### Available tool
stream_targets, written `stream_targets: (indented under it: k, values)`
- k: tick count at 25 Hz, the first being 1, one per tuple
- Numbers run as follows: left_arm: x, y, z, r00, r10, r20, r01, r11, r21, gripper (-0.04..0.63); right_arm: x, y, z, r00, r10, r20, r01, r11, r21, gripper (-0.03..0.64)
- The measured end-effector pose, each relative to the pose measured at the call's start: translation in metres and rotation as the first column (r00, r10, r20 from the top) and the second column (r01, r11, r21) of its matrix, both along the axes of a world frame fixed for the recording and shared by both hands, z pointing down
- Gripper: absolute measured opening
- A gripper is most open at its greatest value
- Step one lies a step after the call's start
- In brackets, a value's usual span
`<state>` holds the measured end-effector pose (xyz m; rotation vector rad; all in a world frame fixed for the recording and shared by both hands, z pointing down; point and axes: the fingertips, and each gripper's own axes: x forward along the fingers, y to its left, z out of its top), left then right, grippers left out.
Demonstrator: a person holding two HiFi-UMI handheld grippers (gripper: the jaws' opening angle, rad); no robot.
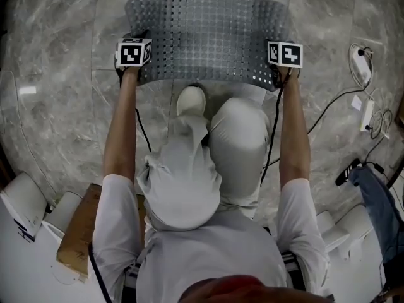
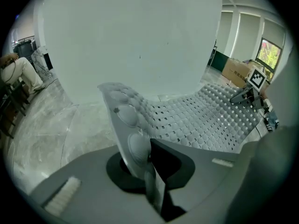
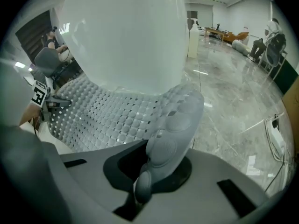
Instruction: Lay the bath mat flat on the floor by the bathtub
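Observation:
The grey perforated bath mat hangs spread between my two grippers over the marble floor, its far part sagging low. My left gripper is shut on the mat's near left corner, and my right gripper is shut on the near right corner. In the left gripper view the mat's edge runs down between the closed jaws of the left gripper, and the white bathtub rises just beyond. In the right gripper view the mat's suction-cup corner is pinched in the right gripper, with the bathtub behind it.
Cables and a power strip lie on the floor at the right. A cardboard box and white fixtures sit near my left side. A person's leg in jeans is at the right edge. More cardboard boxes stand farther off.

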<state>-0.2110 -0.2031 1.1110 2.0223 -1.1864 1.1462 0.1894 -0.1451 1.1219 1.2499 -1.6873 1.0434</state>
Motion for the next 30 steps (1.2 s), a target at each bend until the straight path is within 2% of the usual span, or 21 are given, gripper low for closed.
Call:
stream_targets:
  k: [5,13,17,20,26,28,30]
  values:
    - [-0.018,-0.005,0.032,0.999,-0.013,0.035,0.013,1.000,-0.009,0.018,0.022,0.002,0.037,0.999,-0.001,-0.041,0.000,0.999,-0.038,0.021]
    - [-0.037,-0.012,0.068,0.998,0.002,0.056,0.000,0.999,-0.034,0.025,0.047,0.006,0.076,0.999,0.035,-0.017,-0.036,0.998,-0.058,0.032]
    - [-0.042,-0.011,0.079,1.000,0.002,0.024,-0.001,0.999,-0.045,0.035,0.055,0.009,0.087,0.998,0.046,0.053,-0.043,0.998,-0.056,0.068]
    - [-0.045,-0.014,0.081,1.000,0.004,-0.011,-0.005,0.999,-0.052,0.054,0.060,0.007,0.086,0.987,0.064,0.149,-0.058,0.997,-0.044,0.101]
    - [-0.060,-0.016,0.088,0.995,-0.013,-0.103,0.000,0.992,-0.124,0.129,0.071,0.014,0.083,0.917,0.146,0.372,-0.132,0.989,-0.063,0.126]
    - [-0.065,-0.015,0.089,0.991,-0.022,-0.134,0.001,0.988,-0.157,0.154,0.077,0.017,0.081,0.901,0.161,0.403,-0.145,0.987,-0.069,0.138]
    - [-0.066,-0.015,0.089,0.983,-0.033,-0.182,-0.001,0.982,-0.189,0.158,0.083,0.021,0.080,0.902,0.157,0.402,-0.139,0.988,-0.074,0.147]
